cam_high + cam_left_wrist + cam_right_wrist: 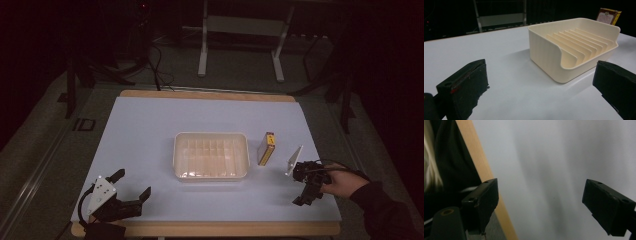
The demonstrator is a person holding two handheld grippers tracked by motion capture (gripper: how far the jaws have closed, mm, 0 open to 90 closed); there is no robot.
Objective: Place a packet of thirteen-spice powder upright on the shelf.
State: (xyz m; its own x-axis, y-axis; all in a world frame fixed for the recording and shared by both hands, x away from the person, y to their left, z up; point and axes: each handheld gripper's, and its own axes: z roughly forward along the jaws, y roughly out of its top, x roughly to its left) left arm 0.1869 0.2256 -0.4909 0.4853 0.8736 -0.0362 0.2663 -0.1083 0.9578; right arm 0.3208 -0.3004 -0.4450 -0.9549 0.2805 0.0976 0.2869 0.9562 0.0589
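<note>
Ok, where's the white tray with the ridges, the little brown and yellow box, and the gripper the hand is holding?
White tray (pixel 243 157): high view, on its right rim.
Brown and yellow box (pixel 267 148): high view, middle of its side.
Right gripper (pixel 540 205): right gripper view, midway between its open jaws.

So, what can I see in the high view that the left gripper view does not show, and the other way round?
The high view alone shows the right gripper, held by a hand at the table's right edge, a white card-like piece standing beside it, and the left gripper's grey plate. The left gripper view alone shows the tray's curved cut-out front wall from a low angle and the left gripper's wide gap with nothing in it. Both share the cream slotted tray, the small brown and yellow box and the white table.
</note>
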